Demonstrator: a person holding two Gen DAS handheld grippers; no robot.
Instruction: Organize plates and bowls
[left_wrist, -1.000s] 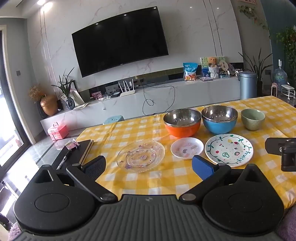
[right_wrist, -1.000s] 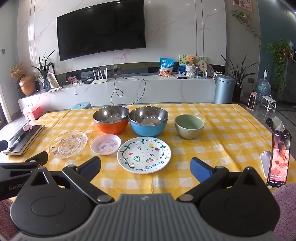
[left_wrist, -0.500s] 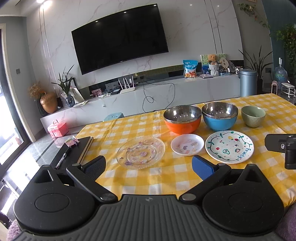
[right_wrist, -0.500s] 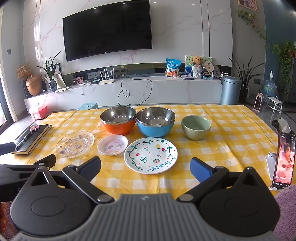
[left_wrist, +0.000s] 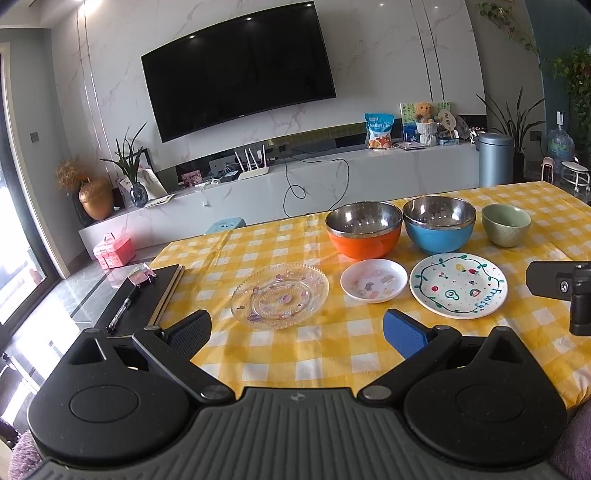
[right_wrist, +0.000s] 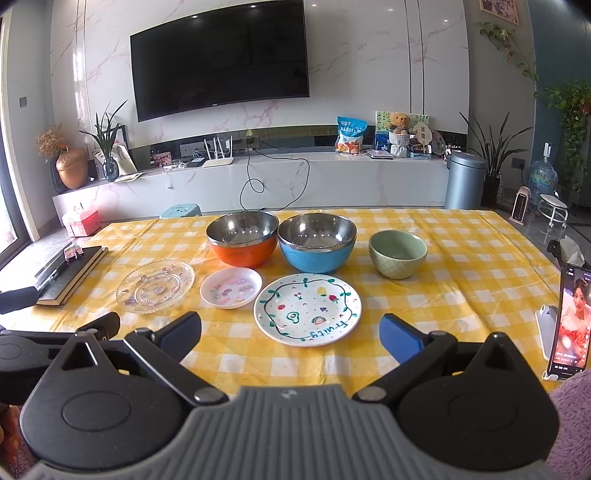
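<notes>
On the yellow checked tablecloth (right_wrist: 461, 258) stand an orange steel bowl (right_wrist: 242, 238), a blue steel bowl (right_wrist: 317, 242) and a small green bowl (right_wrist: 398, 253) in a back row. In front lie a clear glass plate (right_wrist: 155, 285), a small white saucer (right_wrist: 231, 288) and a painted white plate (right_wrist: 307, 309). The same items show in the left view: glass plate (left_wrist: 280, 295), saucer (left_wrist: 373, 280), painted plate (left_wrist: 458, 290), orange bowl (left_wrist: 364, 229), blue bowl (left_wrist: 439, 223), green bowl (left_wrist: 506, 224). My left gripper (left_wrist: 297, 332) and right gripper (right_wrist: 290, 330) hover open near the front edge, both empty.
A black notebook with a pen (left_wrist: 142, 299) lies at the table's left end. A phone on a stand (right_wrist: 567, 321) is propped at the right front. Beyond the table run a white TV console (right_wrist: 295, 181), a wall TV and a grey bin (right_wrist: 463, 181).
Both grippers have risen and tilted slightly, so the dishes sit lower and a bit nearer in each view. No dish has moved. Both stay open.
</notes>
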